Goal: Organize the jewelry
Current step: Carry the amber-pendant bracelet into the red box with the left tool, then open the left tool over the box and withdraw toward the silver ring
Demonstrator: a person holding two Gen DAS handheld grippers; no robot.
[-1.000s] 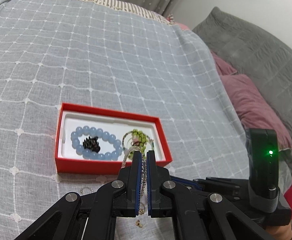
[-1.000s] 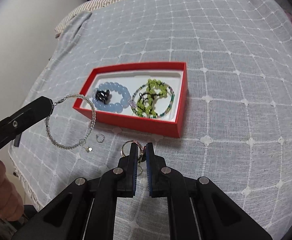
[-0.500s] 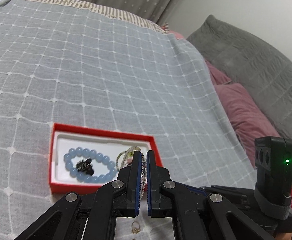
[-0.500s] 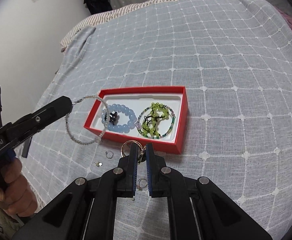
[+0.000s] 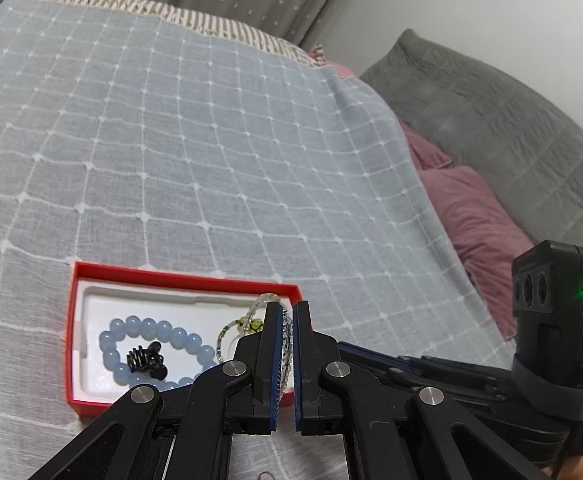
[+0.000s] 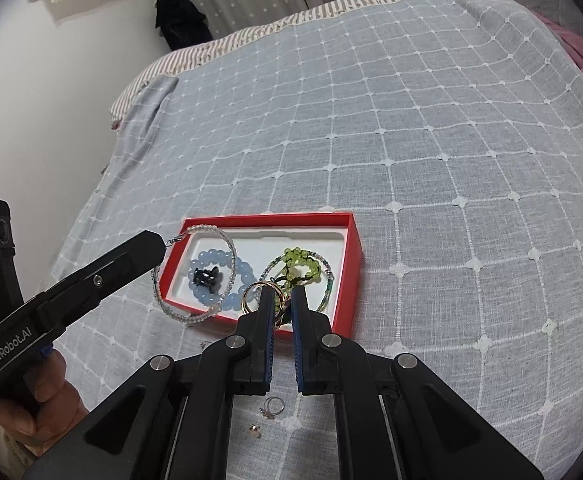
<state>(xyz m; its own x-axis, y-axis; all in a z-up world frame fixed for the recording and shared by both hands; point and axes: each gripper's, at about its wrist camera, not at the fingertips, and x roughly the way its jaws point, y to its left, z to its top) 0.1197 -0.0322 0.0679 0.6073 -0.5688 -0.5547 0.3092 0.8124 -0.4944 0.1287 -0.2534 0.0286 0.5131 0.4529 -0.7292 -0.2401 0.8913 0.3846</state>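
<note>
Left tongs (image 6: pixel 163 246): clamped on clear bead bracelet (image 6: pixel 227 248), hanging above red box (image 6: pixel 353 240), lower-centre.
Right tongs (image 6: pixel 281 304): clamped on gold rings (image 6: pixel 251 294).

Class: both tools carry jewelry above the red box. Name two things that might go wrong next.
The clear beaded bracelet hangs from the left tool half outside the red cardboard box; released here, it may straddle the wall.

The gold rings in the right tool may drop onto the green bead strand and tangle.

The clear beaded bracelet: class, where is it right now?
In the right wrist view the clear beaded bracelet hangs from the left gripper, over the red box's left end.
</note>
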